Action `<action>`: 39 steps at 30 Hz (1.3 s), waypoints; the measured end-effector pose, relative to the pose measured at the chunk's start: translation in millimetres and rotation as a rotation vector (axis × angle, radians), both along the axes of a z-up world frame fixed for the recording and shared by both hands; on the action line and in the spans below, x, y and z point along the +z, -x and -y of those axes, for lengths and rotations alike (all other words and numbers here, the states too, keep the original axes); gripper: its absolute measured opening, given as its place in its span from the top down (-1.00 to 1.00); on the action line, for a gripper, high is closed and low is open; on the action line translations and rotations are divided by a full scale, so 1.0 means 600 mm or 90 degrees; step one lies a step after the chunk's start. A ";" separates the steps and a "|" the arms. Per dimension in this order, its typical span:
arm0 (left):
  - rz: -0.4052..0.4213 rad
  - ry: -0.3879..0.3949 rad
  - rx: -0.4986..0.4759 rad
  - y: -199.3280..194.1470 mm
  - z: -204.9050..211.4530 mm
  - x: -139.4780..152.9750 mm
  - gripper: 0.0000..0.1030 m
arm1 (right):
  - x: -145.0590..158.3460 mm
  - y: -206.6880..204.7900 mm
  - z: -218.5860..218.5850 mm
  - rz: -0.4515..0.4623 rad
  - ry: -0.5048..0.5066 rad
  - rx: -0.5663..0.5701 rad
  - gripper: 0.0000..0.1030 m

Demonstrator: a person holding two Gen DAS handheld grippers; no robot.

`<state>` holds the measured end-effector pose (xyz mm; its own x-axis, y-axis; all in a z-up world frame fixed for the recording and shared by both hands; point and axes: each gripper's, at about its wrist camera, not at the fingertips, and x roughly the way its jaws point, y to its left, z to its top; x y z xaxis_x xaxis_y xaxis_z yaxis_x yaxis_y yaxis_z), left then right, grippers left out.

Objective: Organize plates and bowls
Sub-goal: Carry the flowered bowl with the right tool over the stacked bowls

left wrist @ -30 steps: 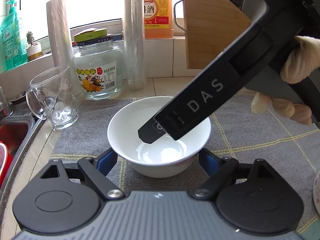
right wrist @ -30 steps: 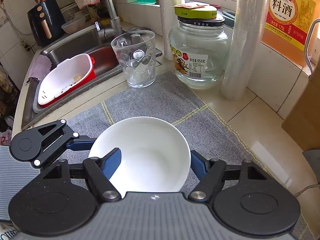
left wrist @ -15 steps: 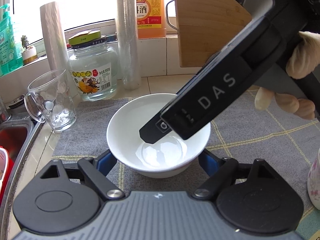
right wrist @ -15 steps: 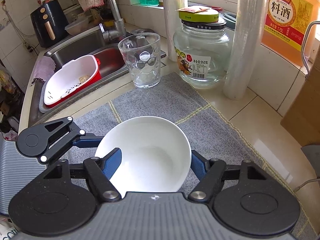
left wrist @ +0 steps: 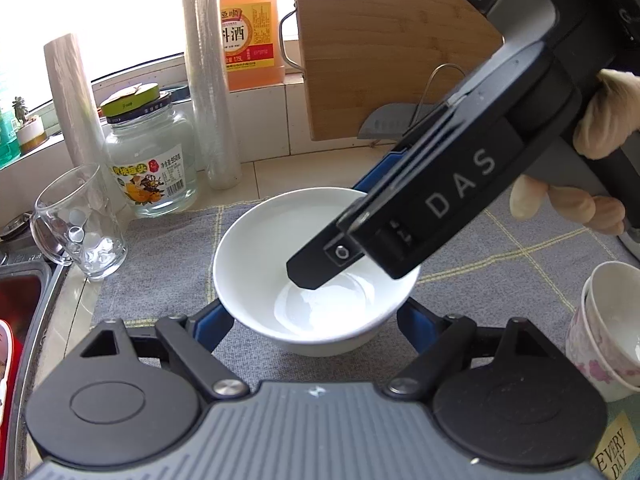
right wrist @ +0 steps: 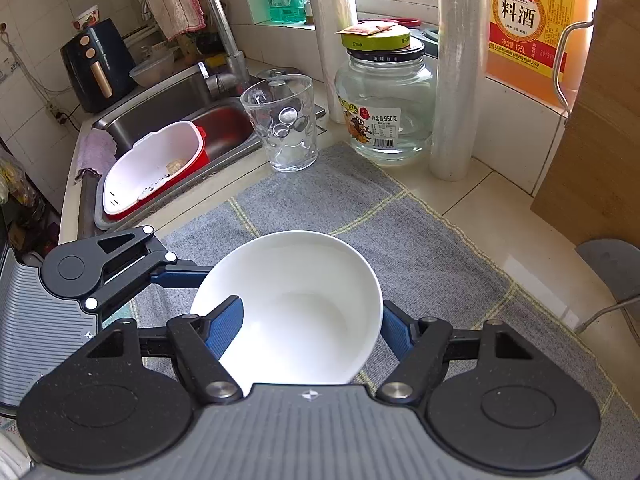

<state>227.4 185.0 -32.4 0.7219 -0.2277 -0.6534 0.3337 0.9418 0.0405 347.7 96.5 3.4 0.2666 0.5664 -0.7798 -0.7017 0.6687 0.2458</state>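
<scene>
A white bowl (left wrist: 280,256) stands on a grey mat (left wrist: 160,272). My left gripper (left wrist: 316,320) is open, its blue fingers on either side of the bowl's near base, not pressing it. My right gripper (right wrist: 312,328) comes from the right; its jaws stand wide, one blue finger (right wrist: 226,324) inside the bowl (right wrist: 292,304) and the other (right wrist: 396,334) outside the rim. In the left wrist view the right gripper's black body (left wrist: 440,200) reaches over the bowl.
A glass mug (left wrist: 80,228), a labelled glass jar (left wrist: 152,168), two film rolls and an orange bottle (left wrist: 250,28) stand behind the mat. A wooden board (left wrist: 384,40) leans at the back. A floral paper cup (left wrist: 604,324) stands right. The sink with a red-and-white basket (right wrist: 152,168) lies left.
Both grippers have drifted rightwards with the bowl staying between them; the paper cup has come into the left wrist view. The jaws have not visibly closed.
</scene>
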 end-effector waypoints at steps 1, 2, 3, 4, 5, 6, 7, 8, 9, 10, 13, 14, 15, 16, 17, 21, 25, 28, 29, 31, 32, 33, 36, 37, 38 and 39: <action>0.000 0.000 -0.006 0.003 0.005 0.002 -0.70 | 0.001 0.004 0.003 0.001 0.002 -0.002 -0.53; -0.001 0.000 -0.011 0.005 0.008 0.003 -0.70 | 0.003 0.009 0.009 0.002 0.004 -0.006 -0.53; -0.001 -0.001 -0.016 0.007 0.013 0.005 -0.70 | 0.004 0.012 0.013 0.002 0.004 -0.008 -0.53; -0.001 -0.001 -0.021 0.009 0.016 0.006 -0.70 | 0.006 0.017 0.019 0.003 0.002 -0.012 -0.53; -0.002 0.000 -0.025 0.011 0.019 0.007 -0.70 | 0.008 0.021 0.025 0.003 -0.001 -0.018 -0.53; -0.002 0.000 -0.031 0.014 0.023 0.010 -0.70 | 0.009 0.025 0.031 0.003 -0.004 -0.025 -0.53; -0.002 0.000 -0.036 0.016 0.026 0.011 -0.70 | 0.010 0.029 0.035 0.004 -0.005 -0.030 -0.53; -0.003 -0.001 -0.043 0.019 0.030 0.013 -0.70 | 0.010 0.035 0.041 0.005 -0.005 -0.035 -0.53; -0.003 -0.003 -0.050 0.021 0.034 0.014 -0.70 | 0.011 0.040 0.046 0.004 -0.005 -0.039 -0.53; -0.003 -0.005 -0.057 0.025 0.039 0.015 -0.70 | 0.011 0.045 0.052 0.003 -0.006 -0.044 -0.53; -0.005 -0.009 -0.073 0.031 0.049 0.018 -0.70 | 0.015 0.058 0.067 0.002 -0.009 -0.056 -0.53; -0.005 -0.010 -0.078 0.033 0.053 0.020 -0.70 | 0.016 0.064 0.072 0.004 -0.008 -0.061 -0.53; -0.005 -0.011 -0.084 0.037 0.058 0.023 -0.70 | 0.018 0.069 0.076 0.005 -0.007 -0.064 -0.53; -0.005 -0.012 -0.089 0.039 0.062 0.025 -0.70 | 0.019 0.074 0.081 0.007 -0.006 -0.068 -0.53; -0.005 -0.012 -0.092 0.041 0.065 0.027 -0.70 | 0.021 0.079 0.085 0.008 -0.006 -0.072 -0.53; -0.007 -0.013 -0.107 0.053 0.080 0.038 -0.70 | 0.028 0.097 0.108 0.011 -0.016 -0.087 -0.53; -0.007 -0.008 -0.119 0.064 0.094 0.050 -0.70 | 0.037 0.115 0.127 0.020 -0.019 -0.101 -0.53; -0.003 -0.012 -0.129 0.073 0.105 0.057 -0.70 | 0.047 0.131 0.140 0.026 -0.026 -0.110 -0.53; -0.003 -0.013 -0.132 0.076 0.108 0.059 -0.70 | 0.050 0.136 0.144 0.028 -0.027 -0.111 -0.53; -0.001 -0.013 -0.142 0.081 0.115 0.063 -0.70 | 0.057 0.147 0.153 0.033 -0.027 -0.117 -0.53; 0.001 -0.014 -0.146 0.084 0.118 0.066 -0.70 | 0.059 0.153 0.157 0.036 -0.026 -0.120 -0.53; 0.002 -0.015 -0.152 0.087 0.122 0.068 -0.70 | 0.062 0.159 0.162 0.038 -0.027 -0.125 -0.53; 0.006 -0.016 -0.167 0.096 0.133 0.075 -0.70 | 0.069 0.176 0.176 0.043 -0.028 -0.139 -0.53; 0.008 -0.016 -0.173 0.100 0.138 0.078 -0.70 | 0.070 0.181 0.180 0.045 -0.027 -0.145 -0.53; 0.007 -0.016 -0.177 0.103 0.142 0.080 -0.70 | 0.071 0.187 0.185 0.047 -0.027 -0.150 -0.53; 0.006 -0.015 -0.183 0.107 0.147 0.083 -0.70 | 0.072 0.193 0.190 0.048 -0.026 -0.156 -0.53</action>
<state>163.3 96.9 17.3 0.6364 -0.4083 -0.6544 0.5861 0.8075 0.0661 232.0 -17.3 46.7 0.4568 0.5082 -0.7301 -0.5374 0.8117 0.2288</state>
